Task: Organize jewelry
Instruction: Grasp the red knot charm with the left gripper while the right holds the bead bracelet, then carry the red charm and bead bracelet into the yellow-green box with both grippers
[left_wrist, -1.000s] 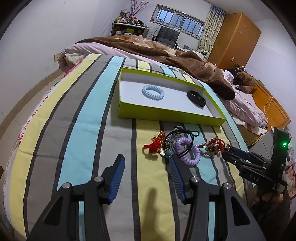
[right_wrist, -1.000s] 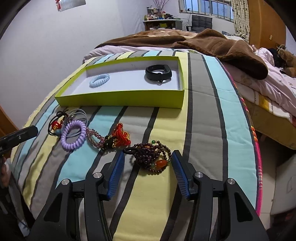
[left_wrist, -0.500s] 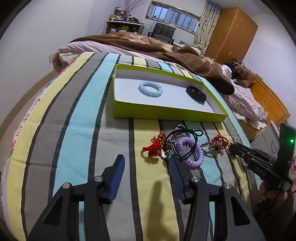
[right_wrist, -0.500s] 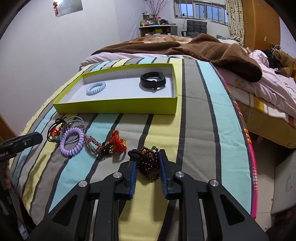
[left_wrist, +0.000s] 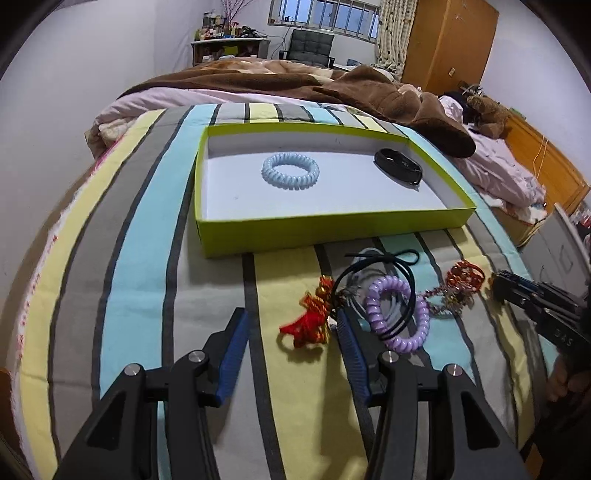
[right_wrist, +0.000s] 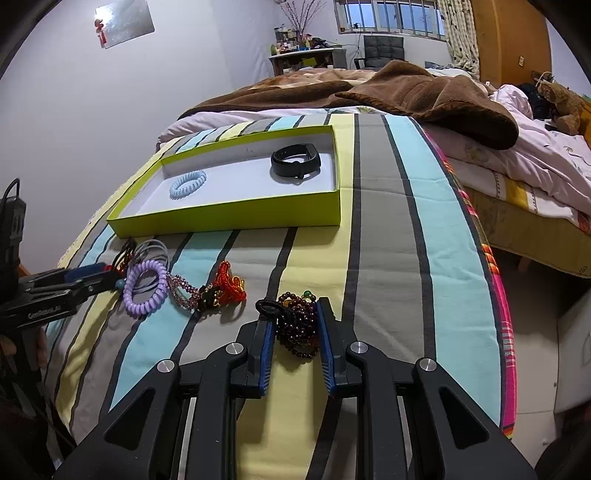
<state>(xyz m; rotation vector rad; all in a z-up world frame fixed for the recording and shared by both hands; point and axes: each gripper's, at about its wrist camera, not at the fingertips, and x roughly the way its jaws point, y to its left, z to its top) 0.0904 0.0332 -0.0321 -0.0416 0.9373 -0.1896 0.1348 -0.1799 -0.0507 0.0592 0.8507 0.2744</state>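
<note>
A lime-green box (left_wrist: 332, 227) (right_wrist: 229, 218) on the striped bedspread holds a light-blue coil bracelet (left_wrist: 290, 170) (right_wrist: 187, 183) and a black band (left_wrist: 398, 171) (right_wrist: 295, 165). In front of it lie a purple coil bracelet (left_wrist: 399, 314) (right_wrist: 144, 287), black and grey cords (left_wrist: 373, 262), a red tassel charm (left_wrist: 310, 323) and a red-knot bead chain (right_wrist: 221, 286) (left_wrist: 458, 284). My left gripper (left_wrist: 291, 325) is open, with the red tassel charm between its fingers. My right gripper (right_wrist: 297, 319) is shut on a dark bead bracelet (right_wrist: 297, 326) and lifts it just above the bedspread.
A brown blanket (left_wrist: 295, 83) and pink bedding (right_wrist: 535, 162) lie beyond the box. The bed edge drops to the floor on the right (right_wrist: 506, 295). A wooden wardrobe (left_wrist: 447, 40), a chair and a cluttered desk stand by the far wall.
My right gripper has closed on the dark bead bracelet and lifted slightly. My left gripper has moved forward and right toward the pile, staying open.
</note>
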